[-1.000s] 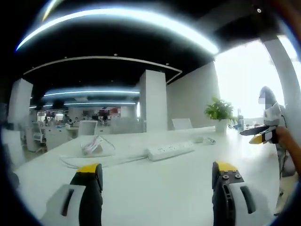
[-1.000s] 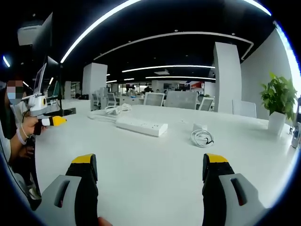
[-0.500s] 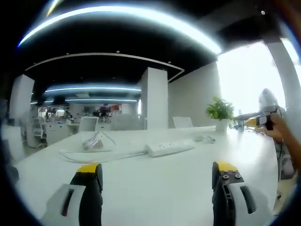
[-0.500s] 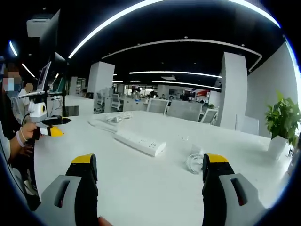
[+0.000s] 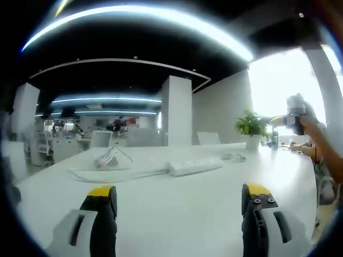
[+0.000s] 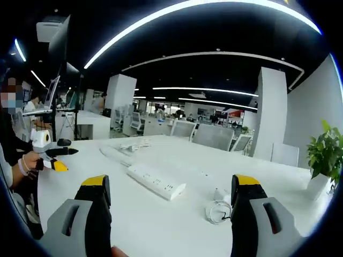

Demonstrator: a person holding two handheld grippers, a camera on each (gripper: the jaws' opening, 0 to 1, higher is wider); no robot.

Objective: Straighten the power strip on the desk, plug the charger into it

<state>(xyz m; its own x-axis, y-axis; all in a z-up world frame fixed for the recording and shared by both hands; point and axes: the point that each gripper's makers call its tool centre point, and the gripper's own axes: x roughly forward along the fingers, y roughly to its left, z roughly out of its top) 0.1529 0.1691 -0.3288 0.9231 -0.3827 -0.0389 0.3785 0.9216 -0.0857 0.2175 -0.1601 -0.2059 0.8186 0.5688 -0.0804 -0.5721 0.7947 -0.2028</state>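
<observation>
Fingers of both grippers spread, power strip [image 6: 156, 183] and charger [image 6: 219, 208] well ahead, untouched.

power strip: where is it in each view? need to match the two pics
Left gripper view: power strip lies on the desk just right of centre, beyond and between the jaws, its cord running off to the left.
Right gripper view: left of centre, power strip angled toward the lower right, with the coiled charger to its right.
Shared landmark: the potted plant, right side in both.
</observation>
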